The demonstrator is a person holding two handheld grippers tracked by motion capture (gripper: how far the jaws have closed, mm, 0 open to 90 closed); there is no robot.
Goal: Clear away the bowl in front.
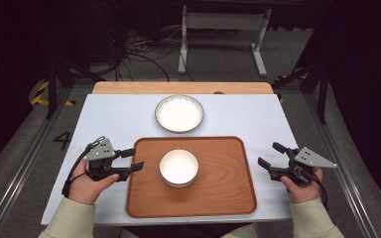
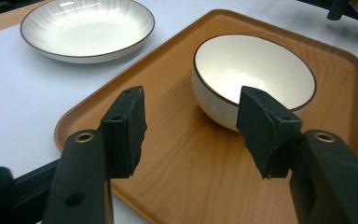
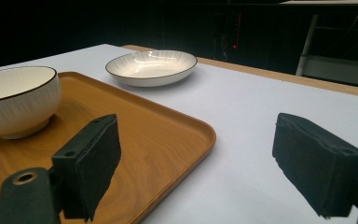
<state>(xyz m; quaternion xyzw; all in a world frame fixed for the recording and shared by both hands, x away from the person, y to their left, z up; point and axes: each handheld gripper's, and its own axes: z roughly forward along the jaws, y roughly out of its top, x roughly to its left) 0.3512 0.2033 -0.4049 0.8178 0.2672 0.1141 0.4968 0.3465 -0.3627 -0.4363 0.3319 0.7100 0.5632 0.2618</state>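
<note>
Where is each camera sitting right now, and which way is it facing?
High view: above the person's side, facing forward and down on the table; forearms, left gripper, right gripper.
Left gripper view: between open jaws, facing the bowl on the tray.
Right gripper view: open jaws over the tray's edge, facing the plate.
All views share bowl, tray, plate.

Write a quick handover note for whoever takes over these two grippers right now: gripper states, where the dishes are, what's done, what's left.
Left gripper: open, holding nothing, at the tray's left edge, pointed at the bowl.
Right gripper: open, holding nothing, over the white table just right of the tray.
Bowl: upright and empty, on the wooden tray.
Plate: on the table beyond the tray, off it.
Done: nothing gripped yet.
Left: probably grasping the bowl, since the left gripper is nearest it; the plate is untouched.
</note>
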